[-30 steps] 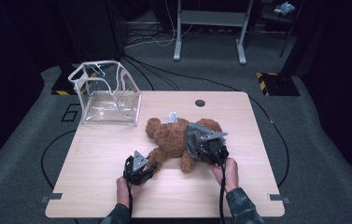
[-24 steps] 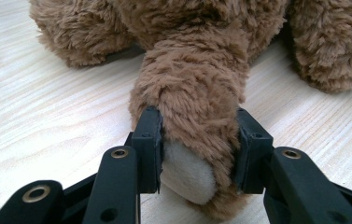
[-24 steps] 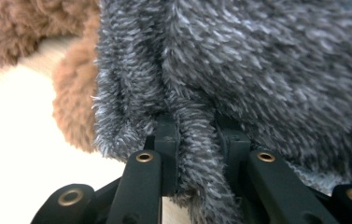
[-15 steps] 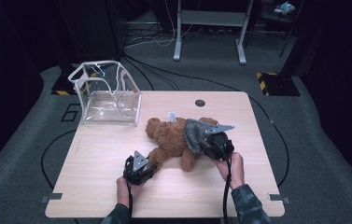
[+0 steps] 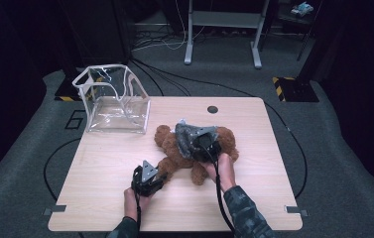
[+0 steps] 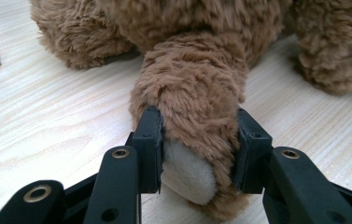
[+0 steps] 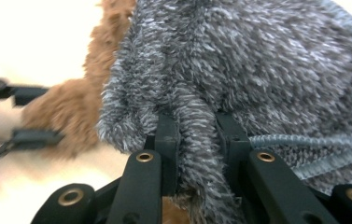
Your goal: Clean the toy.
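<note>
Left tongs (image 6: 197, 154) were clamped on the teddy bear's (image 5: 174, 151) paw down on the tabletop (image 5: 105, 163). Right tongs (image 7: 197, 140) pinched its grey fuzzy sweater (image 7: 257, 60).

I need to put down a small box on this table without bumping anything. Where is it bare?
Bare wood lies along the table's right edge beside the teddy bear, and on the left between the clear bag and the front edge. The middle is crowded: the left gripper clamps a paw, the right gripper pinches the grey knit garment.
</note>
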`<state>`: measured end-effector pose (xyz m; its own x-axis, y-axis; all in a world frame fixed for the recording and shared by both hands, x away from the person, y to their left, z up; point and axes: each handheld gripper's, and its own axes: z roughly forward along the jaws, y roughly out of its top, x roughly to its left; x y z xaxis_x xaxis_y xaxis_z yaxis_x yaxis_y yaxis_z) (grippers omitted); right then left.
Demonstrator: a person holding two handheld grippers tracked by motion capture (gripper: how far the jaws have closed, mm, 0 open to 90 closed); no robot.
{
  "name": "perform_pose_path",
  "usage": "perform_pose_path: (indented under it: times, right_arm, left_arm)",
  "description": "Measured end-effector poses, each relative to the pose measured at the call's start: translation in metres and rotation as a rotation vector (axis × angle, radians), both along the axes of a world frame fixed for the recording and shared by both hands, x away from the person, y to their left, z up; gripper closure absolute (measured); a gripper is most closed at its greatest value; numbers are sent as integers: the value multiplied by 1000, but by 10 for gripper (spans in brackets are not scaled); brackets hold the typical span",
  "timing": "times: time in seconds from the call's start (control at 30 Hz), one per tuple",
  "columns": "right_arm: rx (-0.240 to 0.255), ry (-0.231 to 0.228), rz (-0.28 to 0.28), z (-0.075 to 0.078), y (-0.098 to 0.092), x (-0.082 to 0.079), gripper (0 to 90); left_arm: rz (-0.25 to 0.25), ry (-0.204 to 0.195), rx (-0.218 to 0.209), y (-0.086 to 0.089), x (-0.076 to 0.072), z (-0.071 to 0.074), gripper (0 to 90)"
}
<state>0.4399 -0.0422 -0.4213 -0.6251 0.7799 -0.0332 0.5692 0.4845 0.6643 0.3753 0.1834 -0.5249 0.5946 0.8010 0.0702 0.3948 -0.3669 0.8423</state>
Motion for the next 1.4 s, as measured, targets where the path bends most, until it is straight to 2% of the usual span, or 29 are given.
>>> perform_pose_path:
  times: [0.1, 0.2, 0.33, 0.4, 0.5, 0.57, 0.67, 0.7, 0.87, 1.03, 1.13, 1.27, 1.33, 1.4]
  right_arm:
    - [6, 22, 34, -2, -2, -9, 744]
    - [-14, 61, 71, -9, -4, -16, 745]
    - [-28, 82, 87, -9, -4, -21, 743]
    - [-6, 56, 86, 2, -7, -21, 743]
    - [43, -14, 54, 24, -10, -19, 743]
    - [53, -60, 36, 37, -8, -15, 743]
    - [66, -92, 29, 47, -1, -7, 743]
    - [66, -87, 19, 48, 2, -5, 743]
    - [20, -38, 51, 27, 20, 3, 744]
    - [-5, 8, 87, 1, 27, -11, 745]
    - [-2, 52, 100, -15, 27, -18, 746]
    - [-29, 115, 113, -37, 30, -23, 746]
    - [-28, 121, 119, -39, 29, -24, 745]
    - [-4, 110, 117, -30, 24, -25, 745]
  left_arm:
    - [4, -8, -2, -1, 0, -1, 605]
    - [4, -8, -4, -1, 0, -1, 605]
    - [3, -9, -1, -1, 0, -1, 604]
    - [4, -11, -1, -1, 0, -1, 604]
    - [4, -10, -1, -1, 0, -1, 604]
    - [3, -10, -2, -1, 0, -1, 604]
    - [1, -9, 2, -1, 0, 0, 604]
    - [1, -11, 3, 0, 0, 0, 604]
    - [2, -11, 1, 0, 0, 0, 604]
    - [5, -15, 0, -1, 0, -1, 603]
    - [2, -11, 2, -1, 0, 0, 603]
    - [3, -13, 2, -1, 0, -1, 603]
    - [2, -12, 1, -1, 0, 0, 603]
    - [1, -11, 1, 0, 0, 0, 602]
